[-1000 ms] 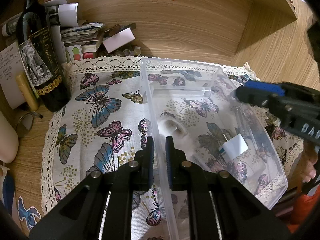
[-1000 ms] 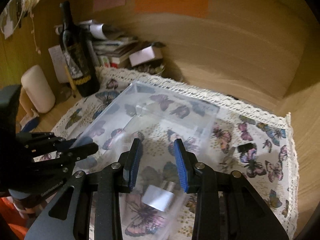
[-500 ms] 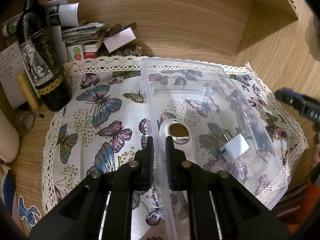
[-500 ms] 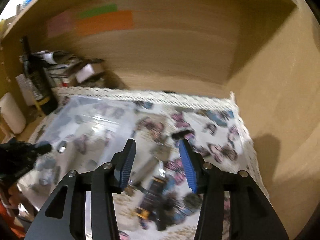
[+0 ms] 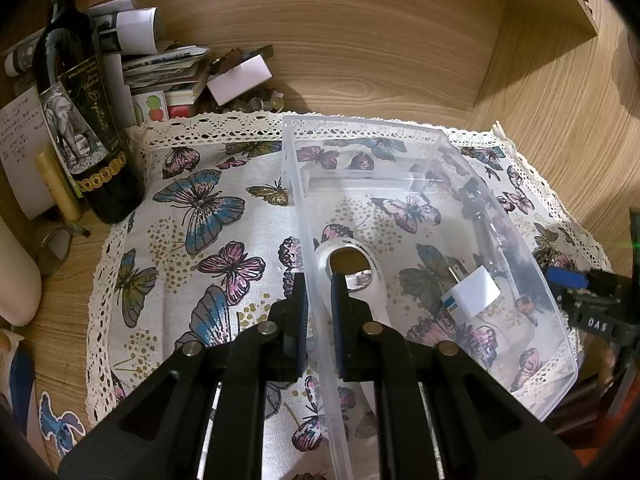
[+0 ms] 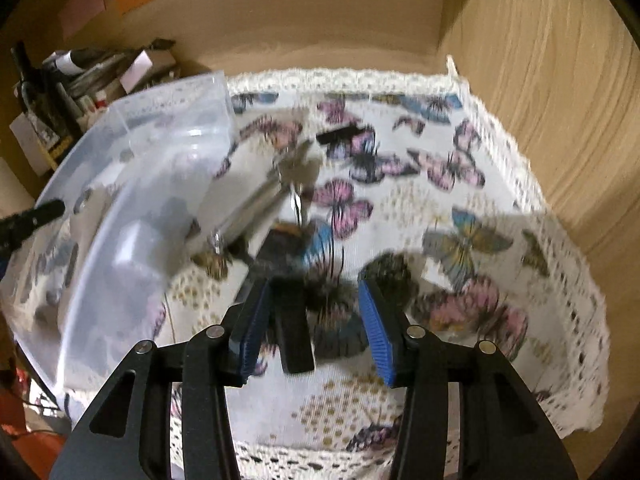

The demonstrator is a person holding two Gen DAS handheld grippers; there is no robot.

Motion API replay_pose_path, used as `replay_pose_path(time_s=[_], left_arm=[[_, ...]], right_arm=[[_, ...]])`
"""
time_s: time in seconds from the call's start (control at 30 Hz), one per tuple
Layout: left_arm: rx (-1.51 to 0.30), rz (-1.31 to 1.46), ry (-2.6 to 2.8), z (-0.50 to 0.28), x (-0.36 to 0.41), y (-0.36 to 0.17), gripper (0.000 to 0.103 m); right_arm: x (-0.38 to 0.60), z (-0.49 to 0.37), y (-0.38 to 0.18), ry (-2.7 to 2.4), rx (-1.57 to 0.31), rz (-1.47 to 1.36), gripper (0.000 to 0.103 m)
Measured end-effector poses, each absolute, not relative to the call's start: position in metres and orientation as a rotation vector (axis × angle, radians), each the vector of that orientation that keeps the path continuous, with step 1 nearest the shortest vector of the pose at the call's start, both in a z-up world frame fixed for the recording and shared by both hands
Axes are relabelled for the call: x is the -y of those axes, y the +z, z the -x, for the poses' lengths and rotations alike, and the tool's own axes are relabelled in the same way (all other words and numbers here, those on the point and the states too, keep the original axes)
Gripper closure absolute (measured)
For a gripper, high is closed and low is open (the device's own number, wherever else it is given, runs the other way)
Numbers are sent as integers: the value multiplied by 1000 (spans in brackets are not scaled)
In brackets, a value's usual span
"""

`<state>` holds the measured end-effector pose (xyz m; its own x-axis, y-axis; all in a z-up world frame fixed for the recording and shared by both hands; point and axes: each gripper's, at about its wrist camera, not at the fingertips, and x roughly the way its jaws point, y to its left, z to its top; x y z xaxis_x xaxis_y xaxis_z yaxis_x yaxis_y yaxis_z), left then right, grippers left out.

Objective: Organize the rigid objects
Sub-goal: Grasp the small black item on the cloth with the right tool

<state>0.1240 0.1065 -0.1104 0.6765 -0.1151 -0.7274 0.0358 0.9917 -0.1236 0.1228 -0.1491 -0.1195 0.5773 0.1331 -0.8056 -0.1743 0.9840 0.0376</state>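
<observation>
A wine bottle [image 5: 86,132] stands at the far left beside a butterfly cloth [image 5: 208,216]. On the cloth sits a clear bin [image 5: 500,216]. The left gripper [image 5: 319,320] has its jaws closed on the bin's near-left wall, one finger outside, one inside. In the bin lie a white opener [image 5: 354,270] with a metal ring and a white plug [image 5: 472,294]. To the right of the bin, the right gripper [image 6: 310,328] hangs over the cloth with jaws wide apart, holding nothing. Between its fingers lies a black bar [image 6: 294,328]; beyond it a metal tool [image 6: 256,204] lies blurred against the bin's wall.
</observation>
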Motion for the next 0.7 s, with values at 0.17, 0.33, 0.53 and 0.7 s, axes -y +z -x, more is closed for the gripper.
replay_pose_path(time_s=[0.17, 0.33, 0.53, 0.7], left_arm=[[-824, 102, -86, -124, -107, -110, 92], [-824, 102, -86, -124, -107, -110, 92], [-824, 101, -87, -124, -107, -111, 92], [-824, 100, -86, -124, -106, -111, 92]], right_arm=[[151, -116, -127, 196, -950, 33, 77], [153, -114, -126, 195, -931, 26, 89], [157, -113, -113, 183, -895, 19, 89], [156, -116, -98, 181, -852, 24, 89]])
